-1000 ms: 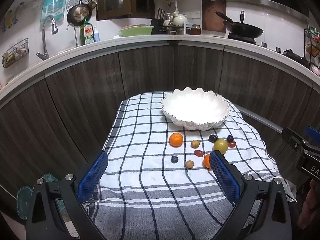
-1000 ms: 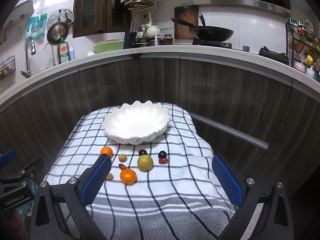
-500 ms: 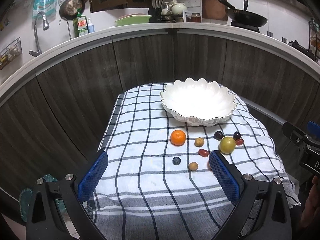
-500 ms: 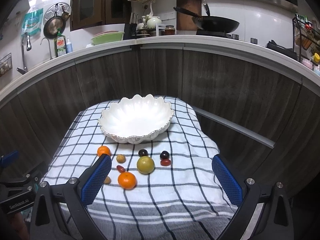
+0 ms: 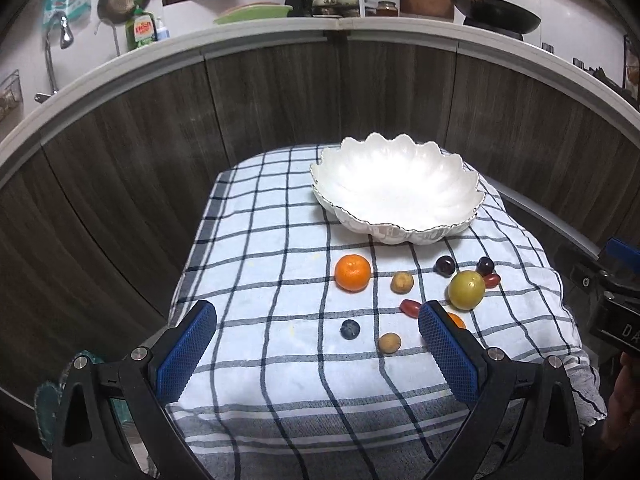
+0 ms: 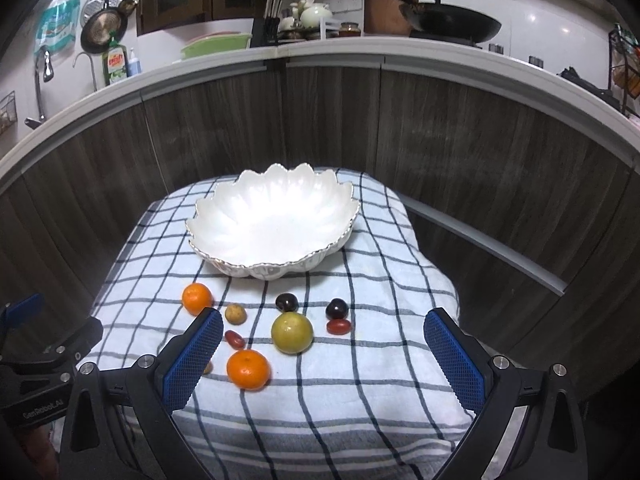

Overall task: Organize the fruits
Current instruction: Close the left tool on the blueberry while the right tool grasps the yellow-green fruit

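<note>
A white scalloped bowl stands empty at the back of a checked cloth. Several fruits lie in front of it: an orange, a second orange, a yellow-green fruit, dark plums, red cherry tomatoes, small tan fruits and a blueberry. My left gripper is open and empty above the cloth's front left. My right gripper is open and empty above the front right.
The checked cloth covers a small table whose edges drop off left, right and front. Dark wood cabinet fronts curve close behind. The kitchen counter above holds a wok, a green basin and bottles.
Both grippers have moved forward and lower toward the fruits and bowl, which now look larger. Both stay open; no fruit has moved.
</note>
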Available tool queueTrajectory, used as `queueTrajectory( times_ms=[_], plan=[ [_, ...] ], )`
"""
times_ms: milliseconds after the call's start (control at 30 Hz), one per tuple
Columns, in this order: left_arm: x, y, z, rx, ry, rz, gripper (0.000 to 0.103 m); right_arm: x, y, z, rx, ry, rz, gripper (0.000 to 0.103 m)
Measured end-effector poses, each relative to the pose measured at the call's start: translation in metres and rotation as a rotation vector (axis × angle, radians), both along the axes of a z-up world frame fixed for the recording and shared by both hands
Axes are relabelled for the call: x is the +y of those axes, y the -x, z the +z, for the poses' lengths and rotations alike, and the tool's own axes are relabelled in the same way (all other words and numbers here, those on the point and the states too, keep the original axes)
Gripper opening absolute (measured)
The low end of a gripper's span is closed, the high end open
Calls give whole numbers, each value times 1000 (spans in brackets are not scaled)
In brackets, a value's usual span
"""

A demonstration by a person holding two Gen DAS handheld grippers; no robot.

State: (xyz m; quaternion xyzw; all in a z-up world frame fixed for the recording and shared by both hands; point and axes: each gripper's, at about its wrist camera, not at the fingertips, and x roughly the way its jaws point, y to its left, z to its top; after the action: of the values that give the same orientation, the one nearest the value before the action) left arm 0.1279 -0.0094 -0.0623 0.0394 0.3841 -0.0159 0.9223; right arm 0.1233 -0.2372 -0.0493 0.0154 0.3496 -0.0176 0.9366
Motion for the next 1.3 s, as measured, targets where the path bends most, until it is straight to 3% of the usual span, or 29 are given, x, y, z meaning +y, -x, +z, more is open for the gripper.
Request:
queueTrajectory(
  times_ms=[667,900,1300],
  plan=[
    [-4,-44,-54,113,-4,-37,102,12,-48,-44,89,13,30,102],
    [-8,-53,-75,148,-19,-47,96,17,-58,-59,110,17,54,100],
    [-10,-69,-108,215,-11,-56,66,26,-78,-92,189,4,92,83]
  ],
)
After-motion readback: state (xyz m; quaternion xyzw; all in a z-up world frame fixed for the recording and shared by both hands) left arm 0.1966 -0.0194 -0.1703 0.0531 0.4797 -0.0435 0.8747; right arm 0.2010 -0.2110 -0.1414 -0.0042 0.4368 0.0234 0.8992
